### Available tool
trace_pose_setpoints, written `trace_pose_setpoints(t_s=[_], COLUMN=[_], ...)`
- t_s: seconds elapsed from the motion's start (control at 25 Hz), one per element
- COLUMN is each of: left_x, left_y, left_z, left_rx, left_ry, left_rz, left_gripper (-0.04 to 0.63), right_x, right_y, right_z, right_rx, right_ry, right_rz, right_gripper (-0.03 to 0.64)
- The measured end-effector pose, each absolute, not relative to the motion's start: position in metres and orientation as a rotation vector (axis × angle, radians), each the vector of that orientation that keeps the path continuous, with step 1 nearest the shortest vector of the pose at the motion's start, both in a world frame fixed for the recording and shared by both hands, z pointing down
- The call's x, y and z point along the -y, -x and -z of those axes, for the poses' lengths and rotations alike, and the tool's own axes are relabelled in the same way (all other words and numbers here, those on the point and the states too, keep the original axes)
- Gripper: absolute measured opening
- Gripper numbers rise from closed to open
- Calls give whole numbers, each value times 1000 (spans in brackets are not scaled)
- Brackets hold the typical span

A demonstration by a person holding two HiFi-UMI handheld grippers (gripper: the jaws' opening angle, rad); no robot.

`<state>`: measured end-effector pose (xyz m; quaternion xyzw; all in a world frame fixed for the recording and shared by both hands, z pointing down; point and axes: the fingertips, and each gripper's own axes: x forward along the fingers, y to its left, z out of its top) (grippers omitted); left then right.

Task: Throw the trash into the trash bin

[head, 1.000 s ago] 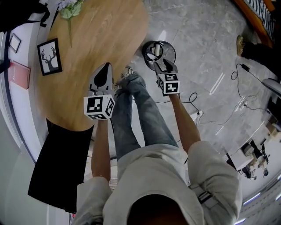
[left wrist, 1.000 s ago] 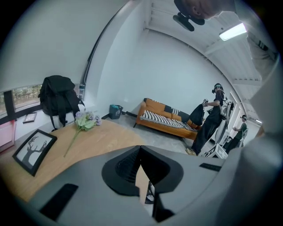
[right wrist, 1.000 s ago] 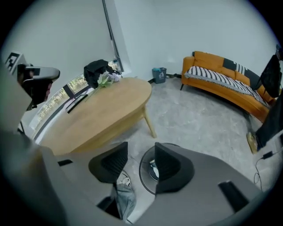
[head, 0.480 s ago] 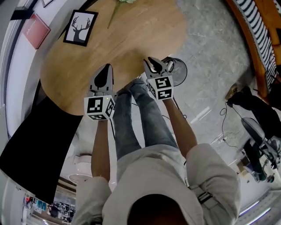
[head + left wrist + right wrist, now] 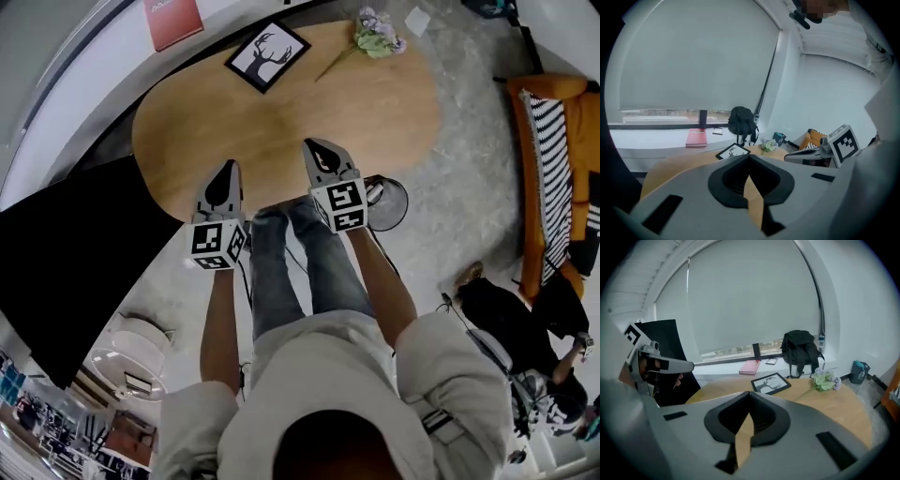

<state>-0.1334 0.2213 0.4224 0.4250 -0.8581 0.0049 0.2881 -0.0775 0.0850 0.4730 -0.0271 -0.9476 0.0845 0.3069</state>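
i am wearing a pale off-white top (image 5: 328, 384) with its sleeves (image 5: 448, 361) pushed up past the elbows, and faded blue jeans (image 5: 314, 267) are showing at twelve o'clock of it. a dark striped tab (image 5: 433, 418) is sitting on the right sleeve. my left gripper (image 5: 225, 171) and right gripper (image 5: 314, 148) are wearing smooth grey shells with black ribbed pads (image 5: 764, 420), each carrying a white cube (image 5: 339, 204) of black square markers at its six o'clock end.
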Motion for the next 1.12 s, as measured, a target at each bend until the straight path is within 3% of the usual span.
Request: trace_pose_setpoints(t_s=[0.28, 0.68, 1.12], left_x=[-248, -212, -190], left_y=[158, 208, 236], left_z=[-374, -240, -134], left_rx=[2394, 2545, 2642], left_ry=[-1092, -1222, -1307], left_rz=[-11, -52, -55], left_gripper=[17, 17, 17], right_x=[-90, -48, 0], right_y=[111, 149, 142], right_z=[-399, -252, -138], right_rx=[2603, 2808, 2932], right_ry=[93, -33, -138], right_rz=[-150, -45, 43], right_gripper=[28, 28, 28])
